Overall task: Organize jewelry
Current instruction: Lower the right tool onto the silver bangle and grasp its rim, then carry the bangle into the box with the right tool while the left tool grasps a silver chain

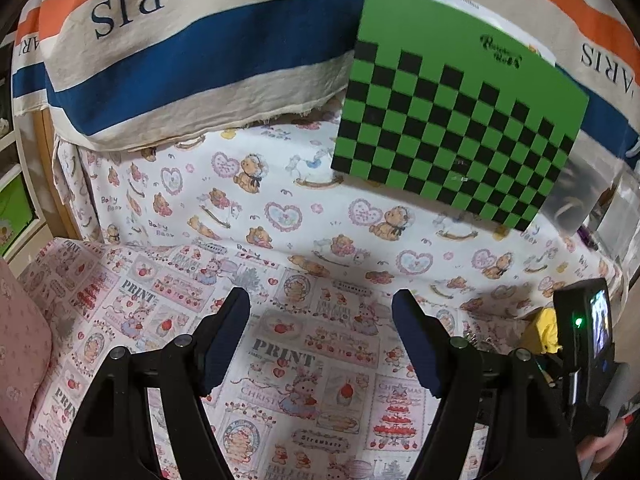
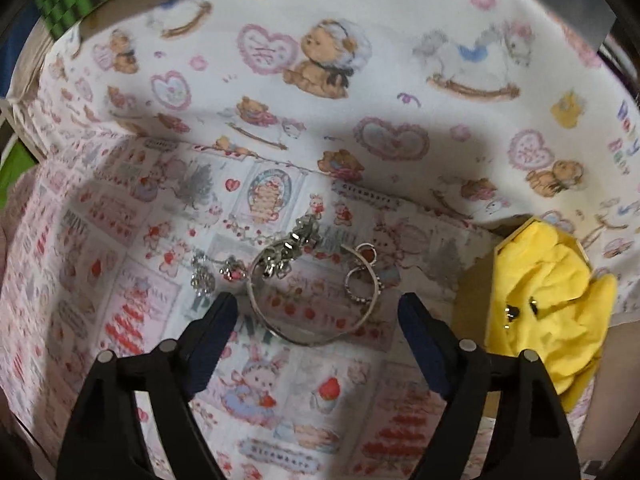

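Observation:
In the right wrist view a silver bangle (image 2: 280, 330) with a sparkly charm (image 2: 290, 250) lies on the patterned cloth just ahead of my open right gripper (image 2: 318, 308). A ring-like silver piece (image 2: 362, 276) rests at its right, and two small rhinestone pieces (image 2: 202, 278) (image 2: 234, 272) lie at its left. A yellow box lined with yellow cloth (image 2: 548, 300) stands at the right, with small dark jewelry (image 2: 516, 312) inside. My left gripper (image 1: 320, 304) is open and empty above the cloth; the right gripper's body (image 1: 584, 344) shows at its right.
A green and black checkered board (image 1: 460, 112) leans at the back right in the left wrist view. A striped "PARIS" cloth (image 1: 180, 52) hangs behind. The teddy-bear print cloth (image 1: 260, 200) rises as a back wall. A pink cushion (image 1: 20, 352) sits left.

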Demonstrator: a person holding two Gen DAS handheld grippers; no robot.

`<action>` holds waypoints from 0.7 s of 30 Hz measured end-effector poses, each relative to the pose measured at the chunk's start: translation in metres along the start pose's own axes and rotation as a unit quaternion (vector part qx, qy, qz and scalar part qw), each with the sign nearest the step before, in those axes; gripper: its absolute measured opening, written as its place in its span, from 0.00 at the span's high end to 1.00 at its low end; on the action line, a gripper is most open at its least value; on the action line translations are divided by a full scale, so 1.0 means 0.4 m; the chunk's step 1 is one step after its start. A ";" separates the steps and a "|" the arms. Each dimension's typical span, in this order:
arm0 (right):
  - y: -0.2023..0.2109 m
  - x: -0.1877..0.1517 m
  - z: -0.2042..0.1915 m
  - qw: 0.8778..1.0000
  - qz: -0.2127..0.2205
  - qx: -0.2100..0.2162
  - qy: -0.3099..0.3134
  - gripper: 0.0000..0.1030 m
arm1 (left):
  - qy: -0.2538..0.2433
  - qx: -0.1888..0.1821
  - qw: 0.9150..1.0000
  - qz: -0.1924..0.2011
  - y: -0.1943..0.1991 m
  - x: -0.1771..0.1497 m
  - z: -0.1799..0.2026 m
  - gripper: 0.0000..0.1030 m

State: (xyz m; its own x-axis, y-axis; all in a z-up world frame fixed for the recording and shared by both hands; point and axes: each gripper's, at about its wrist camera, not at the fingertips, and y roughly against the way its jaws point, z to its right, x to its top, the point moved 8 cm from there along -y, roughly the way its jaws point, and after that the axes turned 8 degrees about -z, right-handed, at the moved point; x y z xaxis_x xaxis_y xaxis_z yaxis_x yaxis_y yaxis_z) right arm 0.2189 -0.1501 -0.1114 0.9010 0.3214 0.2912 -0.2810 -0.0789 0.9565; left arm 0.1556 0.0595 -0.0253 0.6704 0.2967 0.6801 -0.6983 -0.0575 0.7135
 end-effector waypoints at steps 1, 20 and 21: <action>-0.002 0.003 0.000 1.000 -0.001 0.002 0.001 0.21 | -0.001 0.002 1.000 -0.002 -0.004 -0.001 0.000 0.30; 0.067 -0.131 -0.039 0.994 -0.099 0.015 0.035 0.37 | 0.026 0.010 1.000 -0.006 -0.003 0.003 -0.037 0.30; 0.077 -0.146 -0.040 0.993 -0.112 0.031 0.034 0.37 | 0.027 0.010 1.000 -0.006 -0.003 0.002 -0.038 0.30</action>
State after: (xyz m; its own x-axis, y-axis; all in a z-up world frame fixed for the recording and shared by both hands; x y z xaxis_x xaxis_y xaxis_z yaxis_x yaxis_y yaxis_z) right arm 0.1524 -0.1561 -0.0992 0.9140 0.3994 0.0710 -0.0533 -0.0554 0.9970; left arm 0.1530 0.0744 -0.0281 0.6638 0.3494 0.6613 -0.6843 -0.0732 0.7256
